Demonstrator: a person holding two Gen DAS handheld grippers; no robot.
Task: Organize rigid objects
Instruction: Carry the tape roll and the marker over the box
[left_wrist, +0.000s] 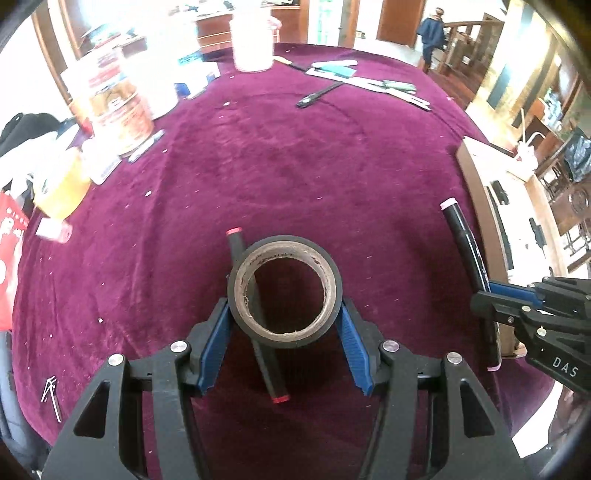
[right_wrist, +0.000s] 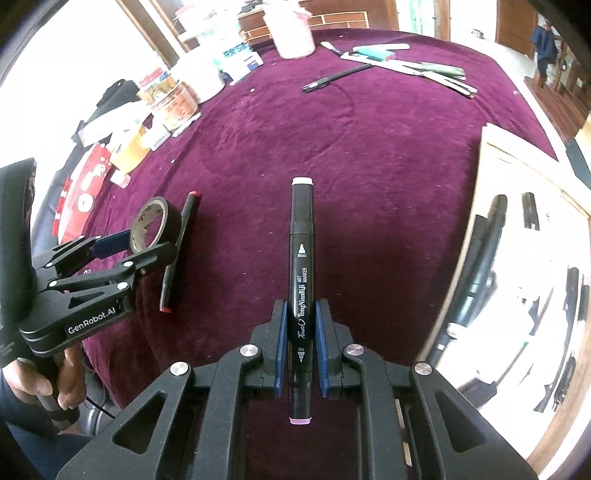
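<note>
**Tape in your left tongs, marker in your right**

Your left gripper (left_wrist: 284, 325) holds the black tape roll (left_wrist: 284, 291) about half open, its blue pads pressed on the roll's two sides, cardboard core facing you. Your right gripper (right_wrist: 300, 347) is nearly closed on the black art marker (right_wrist: 303, 280), clamped at its lower half with the pale pink cap pointing away from you. Both are lifted above the purple cloth (left_wrist: 295, 166). A second black marker with red ends (left_wrist: 258, 317) lies on the cloth directly under the tape roll. To your right sits a pale wooden tray (right_wrist: 517, 177) with dark markers in it. Far across the cloth lie a black pen (left_wrist: 317, 95), some flat tools and a white cup (left_wrist: 252, 40), with jars and boxes at the left edge
</note>
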